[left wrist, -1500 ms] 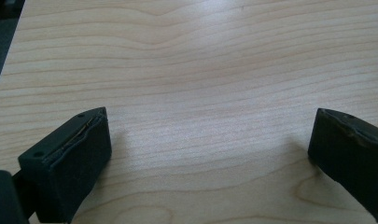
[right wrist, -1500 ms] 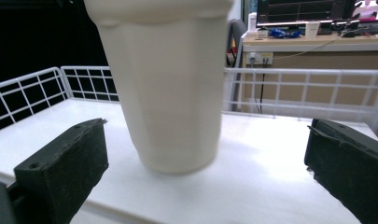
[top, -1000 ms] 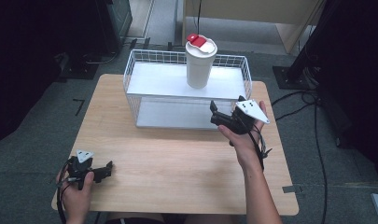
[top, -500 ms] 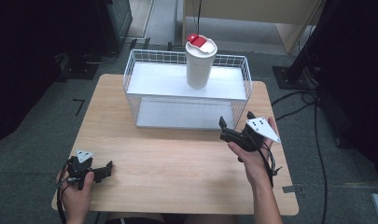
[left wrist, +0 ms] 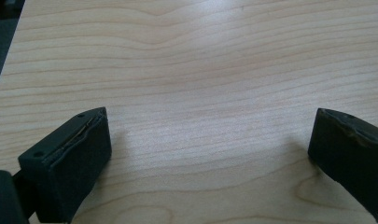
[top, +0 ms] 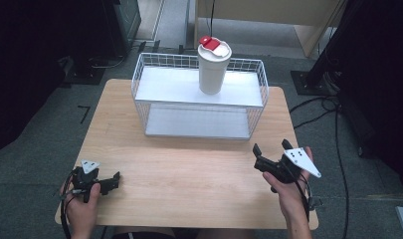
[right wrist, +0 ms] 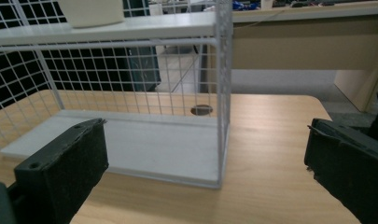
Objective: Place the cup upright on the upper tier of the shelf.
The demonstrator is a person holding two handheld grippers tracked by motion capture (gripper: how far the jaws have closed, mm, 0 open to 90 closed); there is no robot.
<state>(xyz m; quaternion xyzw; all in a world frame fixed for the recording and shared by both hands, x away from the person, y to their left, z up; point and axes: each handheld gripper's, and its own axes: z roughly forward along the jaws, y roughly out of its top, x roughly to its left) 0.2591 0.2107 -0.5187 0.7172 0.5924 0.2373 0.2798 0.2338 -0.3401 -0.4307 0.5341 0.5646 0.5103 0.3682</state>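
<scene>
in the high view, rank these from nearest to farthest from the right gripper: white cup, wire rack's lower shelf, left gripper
From the right gripper:
1. wire rack's lower shelf, just ahead and to its left.
2. white cup, on the rack's top shelf, farther back.
3. left gripper, across the table at the near left.

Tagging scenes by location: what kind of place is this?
Probably a lab or office test area: a bare wooden table on grey carpet, cables trailing across the floor, and dark equipment stands around it.

Wooden counter (top: 189,174), rounded corners, pale grain; small round hole (right wrist: 201,109) in its top behind the rack. Grey carpeted floor (top: 50,129) all round. Black cables (top: 338,144) trail over the floor at right. Light wooden furniture (top: 268,15) at far edge. Dark equipment (top: 117,22) at far left.
</scene>
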